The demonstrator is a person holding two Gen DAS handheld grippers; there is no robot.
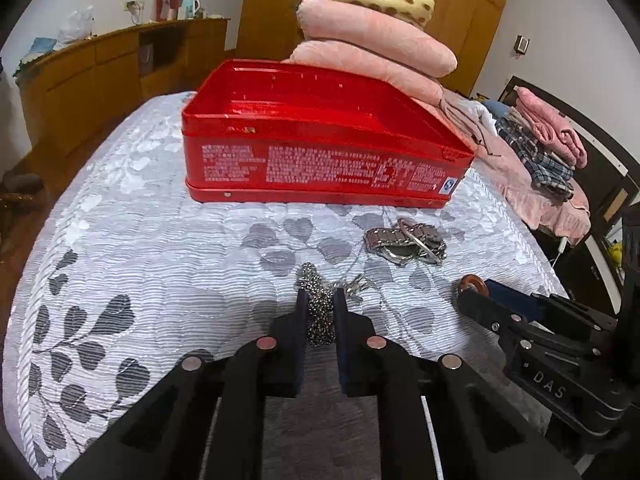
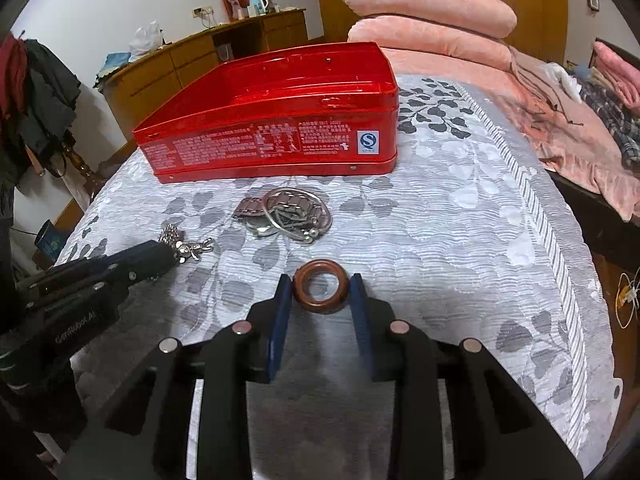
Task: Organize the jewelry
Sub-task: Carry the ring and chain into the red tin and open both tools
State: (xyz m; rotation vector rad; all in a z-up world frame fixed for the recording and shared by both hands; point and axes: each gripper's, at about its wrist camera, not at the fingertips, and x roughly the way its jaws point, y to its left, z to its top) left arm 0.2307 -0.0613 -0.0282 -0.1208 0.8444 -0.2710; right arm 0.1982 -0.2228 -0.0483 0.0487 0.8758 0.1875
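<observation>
Two hand-held grippers, each one holding a piece of jewelry above the bed

Two pieces of jewelry are sitting between gripper fingers at this moment. The left hand-held gripper [image 1: 320, 312] is closing its blue pads on a bunch of silver bead chain [image 1: 319, 312]; the pads are nearly together, and the chain is filling the narrow gap and hanging down between them. A small silver charm [image 2: 192, 249] is sticking out beside the fingertips, close over the bedspread [image 1: 160, 248].

The right hand-held gripper [image 2: 320, 290] is holding a brown ring [image 2: 320, 291], a round bangle-like hoop, across its width. Its fingers are standing wider apart than those of the left one, and both pads are touching the ring's sides. I cannot tell if the ring is resting on the cover or is lifted a little.

Between the grippers and the tin, a pile of silver jewelry [image 2: 286, 216] is lying on the bedspread: a metal watch band with thin hoops over it. The red tin box [image 1: 320, 136] is standing open behind the pile, near it but not touching. Pink folded blankets [image 1: 372, 48] are lying behind the tin.
</observation>
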